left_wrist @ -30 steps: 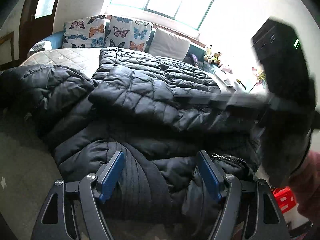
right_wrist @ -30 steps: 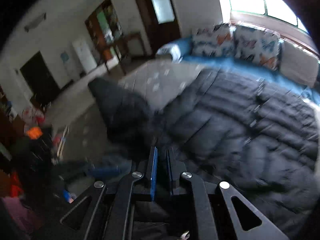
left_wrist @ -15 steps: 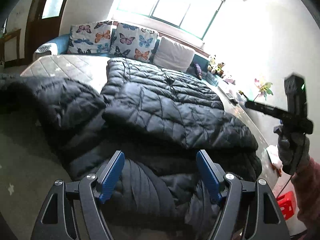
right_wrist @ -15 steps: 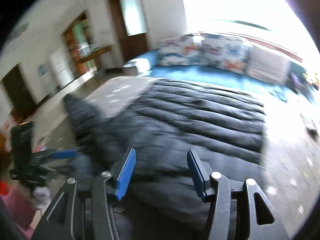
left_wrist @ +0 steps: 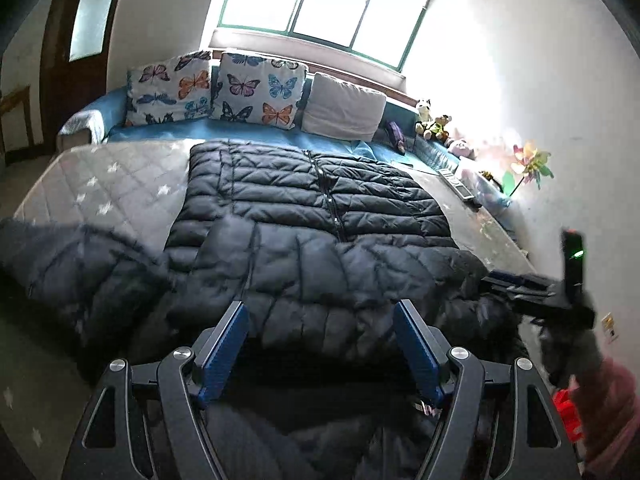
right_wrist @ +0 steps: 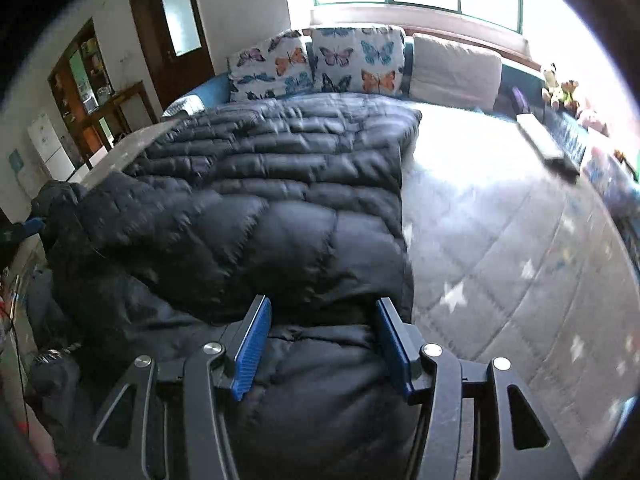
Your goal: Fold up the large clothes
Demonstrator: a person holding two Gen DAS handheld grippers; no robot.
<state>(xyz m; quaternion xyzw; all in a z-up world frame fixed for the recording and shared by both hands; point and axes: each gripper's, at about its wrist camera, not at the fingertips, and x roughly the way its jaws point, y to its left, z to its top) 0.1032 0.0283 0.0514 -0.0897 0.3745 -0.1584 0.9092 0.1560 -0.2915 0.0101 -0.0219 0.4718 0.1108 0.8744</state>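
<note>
A large black quilted puffer coat [left_wrist: 312,216] lies spread on the grey star-patterned mattress [left_wrist: 100,184], zip up, with one sleeve folded across its front and the other sleeve [left_wrist: 80,264] out to the left. My left gripper [left_wrist: 320,316] is open above the coat's near end. My right gripper [right_wrist: 322,312] is open over the coat [right_wrist: 260,208] near its right edge, holding nothing. The right gripper also shows in the left wrist view [left_wrist: 532,288] at the coat's right side.
Butterfly cushions [left_wrist: 216,88] and a plain pillow [left_wrist: 344,106] line the far side under the window. Soft toys [left_wrist: 432,122], a remote [left_wrist: 456,186] and a pinwheel [left_wrist: 528,164] sit along the right edge. Bare mattress [right_wrist: 500,240] lies right of the coat. A cabinet [right_wrist: 92,92] stands at left.
My right gripper opened, letting go of the sleeve, and swung back to the coat's right side. The sleeve now lies folded across the front. My left gripper rose and stayed open.
</note>
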